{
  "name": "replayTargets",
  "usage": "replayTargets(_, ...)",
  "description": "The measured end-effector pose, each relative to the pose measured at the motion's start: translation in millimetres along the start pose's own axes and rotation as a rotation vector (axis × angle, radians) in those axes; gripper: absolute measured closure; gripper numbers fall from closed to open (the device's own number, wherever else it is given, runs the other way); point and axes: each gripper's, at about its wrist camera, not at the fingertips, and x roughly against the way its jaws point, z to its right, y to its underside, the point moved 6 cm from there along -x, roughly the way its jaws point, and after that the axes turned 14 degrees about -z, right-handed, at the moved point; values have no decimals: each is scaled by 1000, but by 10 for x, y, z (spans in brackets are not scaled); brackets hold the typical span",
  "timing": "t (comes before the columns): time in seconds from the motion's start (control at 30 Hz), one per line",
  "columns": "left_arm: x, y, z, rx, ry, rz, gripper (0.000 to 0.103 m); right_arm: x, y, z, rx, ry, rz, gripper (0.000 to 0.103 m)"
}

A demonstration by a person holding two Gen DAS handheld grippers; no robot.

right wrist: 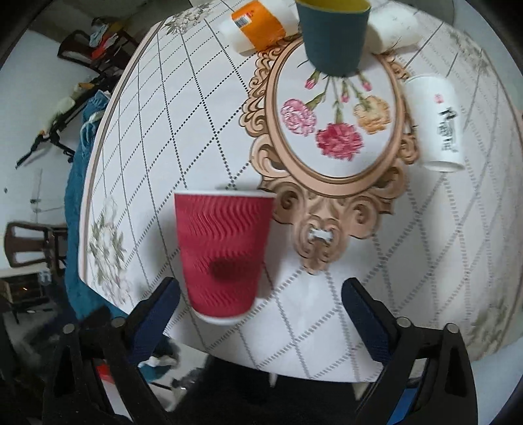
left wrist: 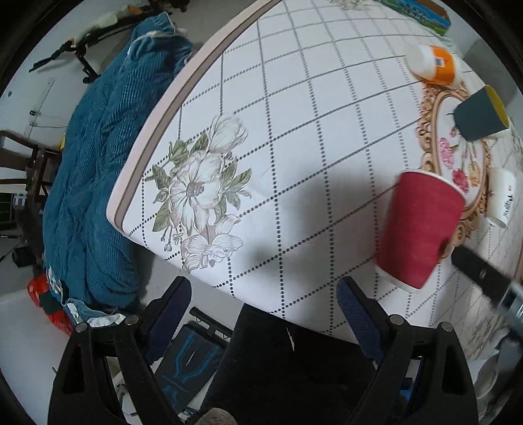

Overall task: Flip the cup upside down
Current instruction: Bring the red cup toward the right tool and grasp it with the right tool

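A red ribbed paper cup (right wrist: 224,251) stands on the tablecloth with its wide end toward the far side and its narrow white-rimmed end near me; it looks slightly blurred. It also shows in the left wrist view (left wrist: 420,229), at the right. My right gripper (right wrist: 261,304) is open, its blue-padded fingers (right wrist: 157,307) either side of the cup's near end without touching it. My left gripper (left wrist: 264,304) is open and empty over the table's near edge, left of the cup. The right gripper's black finger (left wrist: 480,271) shows beside the cup.
A dark teal cup (right wrist: 333,36) with yellow inside, an orange-and-white cup (right wrist: 258,26) lying down, and a white printed cup (right wrist: 438,121) stand around the oval flower print (right wrist: 336,121). A blue quilt (left wrist: 98,170) hangs off a chair left of the table edge (left wrist: 183,98).
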Motion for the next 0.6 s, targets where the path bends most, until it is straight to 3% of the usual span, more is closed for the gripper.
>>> replayTargets(0.13,-150,-74,-36,-20,-17,-20,12,-127,-83,-62,-23,-9,-18,14)
replayTargets(0.4,-258,-186,-63,-74,17,-37,12,-181,-60,-129,-52,22,-47,14)
replayTargets(0.5,-250,-231,-43,-115,33,-22,12,-12,-28,-224,36,110,-34,14)
replayTargets(0.6,-213,-300,-33,-144,44,4,12,236,1,-475,280,322,11,14)
